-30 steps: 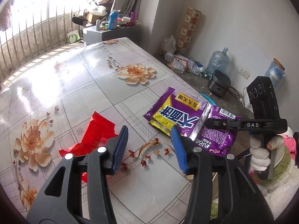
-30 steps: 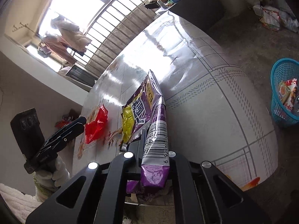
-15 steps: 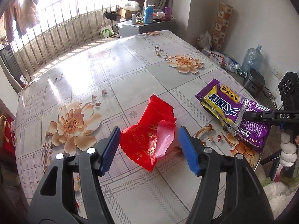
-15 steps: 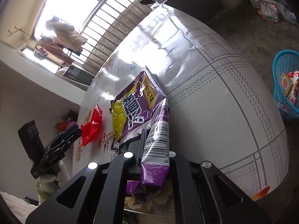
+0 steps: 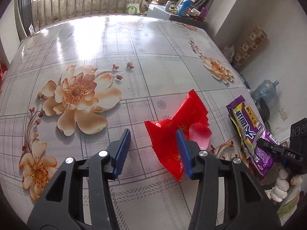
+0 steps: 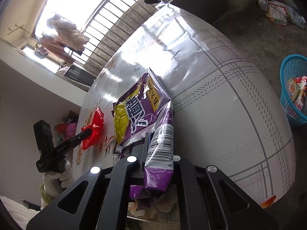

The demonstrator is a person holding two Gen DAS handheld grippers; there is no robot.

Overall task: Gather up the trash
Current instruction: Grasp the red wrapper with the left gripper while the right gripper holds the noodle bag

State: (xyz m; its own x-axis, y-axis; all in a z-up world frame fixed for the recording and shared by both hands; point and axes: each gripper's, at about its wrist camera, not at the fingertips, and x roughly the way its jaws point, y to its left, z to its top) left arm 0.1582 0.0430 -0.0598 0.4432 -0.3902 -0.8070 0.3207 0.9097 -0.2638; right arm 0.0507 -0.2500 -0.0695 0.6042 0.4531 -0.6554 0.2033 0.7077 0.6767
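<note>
A crumpled red wrapper (image 5: 168, 134) lies on the flower-patterned table (image 5: 134, 38). My left gripper (image 5: 153, 134) hangs just over the wrapper's near left part. Its jaws are closing; the right blue pad overlaps the wrapper and the left pad is clear of it. From the right wrist view the left gripper (image 6: 86, 133) shows at the red wrapper (image 6: 95, 126). My right gripper (image 6: 151, 141) is shut on the corner of a purple and yellow snack packet (image 6: 138, 111). The rest of the packet (image 5: 243, 122) rests at the table's edge.
A blue plastic basket (image 6: 287, 88) with wrappers inside stands on the floor to the right of the table. A water jug (image 5: 266, 90) and bags sit by the wall. A cluttered cabinet (image 5: 172, 13) stands beyond the table's far end.
The left gripper swung left from beside the purple packet to the red wrapper and came down closer to it. Its jaws widened, then narrowed. The right gripper kept its hold, almost still.
</note>
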